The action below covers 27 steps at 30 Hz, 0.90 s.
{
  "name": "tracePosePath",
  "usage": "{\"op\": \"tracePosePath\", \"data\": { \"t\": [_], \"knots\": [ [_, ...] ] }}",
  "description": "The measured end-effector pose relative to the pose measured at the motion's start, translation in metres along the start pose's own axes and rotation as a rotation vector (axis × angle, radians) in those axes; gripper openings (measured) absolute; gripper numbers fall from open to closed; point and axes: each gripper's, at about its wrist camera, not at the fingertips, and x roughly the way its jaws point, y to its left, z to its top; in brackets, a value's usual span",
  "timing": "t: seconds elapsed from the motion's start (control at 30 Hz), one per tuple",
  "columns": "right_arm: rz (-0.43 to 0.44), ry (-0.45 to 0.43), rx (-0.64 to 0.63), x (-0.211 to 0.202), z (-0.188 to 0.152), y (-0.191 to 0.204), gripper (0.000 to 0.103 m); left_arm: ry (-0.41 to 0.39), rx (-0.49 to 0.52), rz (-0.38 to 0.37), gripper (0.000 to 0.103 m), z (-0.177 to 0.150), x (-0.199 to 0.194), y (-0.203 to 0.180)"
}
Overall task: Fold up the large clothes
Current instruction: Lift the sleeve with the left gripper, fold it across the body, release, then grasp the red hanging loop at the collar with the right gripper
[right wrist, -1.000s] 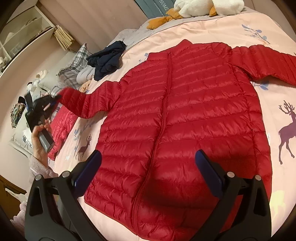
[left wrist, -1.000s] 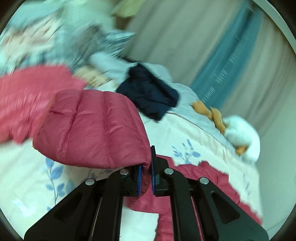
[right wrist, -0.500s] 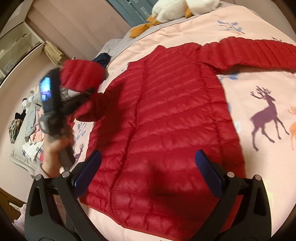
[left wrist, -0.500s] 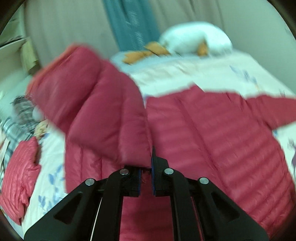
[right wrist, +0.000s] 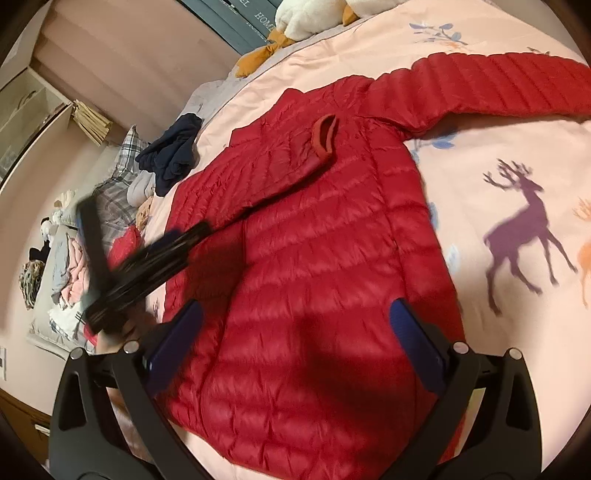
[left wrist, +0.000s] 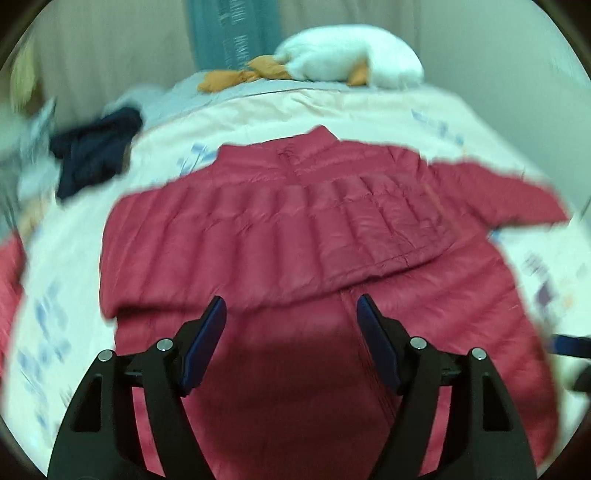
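A red quilted down jacket (right wrist: 325, 266) lies front-up on the pink bedspread (right wrist: 517, 177). Its left sleeve (right wrist: 280, 177) is folded across the chest, cuff near the collar. The other sleeve (right wrist: 498, 85) stretches out to the right. In the left wrist view the jacket (left wrist: 295, 229) fills the middle, the folded sleeve lying across it. My left gripper (left wrist: 291, 314) is open and empty above the jacket's lower front; it also shows blurred in the right wrist view (right wrist: 192, 236). My right gripper (right wrist: 295, 332) is open and empty over the hem.
A dark navy garment (right wrist: 173, 151) lies at the bed's left edge, with plaid and other clothes (right wrist: 107, 199) beyond. A white plush duck (right wrist: 314, 14) lies at the headboard. Another red garment (right wrist: 125, 243) lies left of the jacket.
My left gripper carried the left sleeve over the chest, opened and let it go. The sleeve now lies folded across the jacket. My right gripper stayed open, shifting slightly.
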Motion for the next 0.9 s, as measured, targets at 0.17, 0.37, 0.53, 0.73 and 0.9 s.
{"op": "tracePosePath", "data": {
  "t": [0.17,0.37,0.53,0.73,0.9],
  "knots": [
    [-0.023,-0.003,-0.006,0.031,0.046,0.004,0.101,0.008,-0.404,-0.186,0.073,-0.031,-0.017,0.099],
    [-0.043,0.05,0.139,0.093,0.087,-0.008,0.101,0.029,-0.744,-0.442,0.073,-0.063,-0.001,0.177],
    [-0.096,-0.023,0.22,0.111,0.098,-0.013,0.093,0.028,-0.852,-0.616,0.073,-0.056,0.022,0.183],
    [-0.111,-0.05,0.299,0.124,0.115,-0.028,0.026,-0.01,-0.997,-0.611,0.073,-0.032,0.067,0.19],
    [-0.131,-0.161,0.128,0.096,0.132,0.002,0.013,-0.108,-1.118,-0.466,0.073,-0.037,0.071,0.212]
  ]
}}
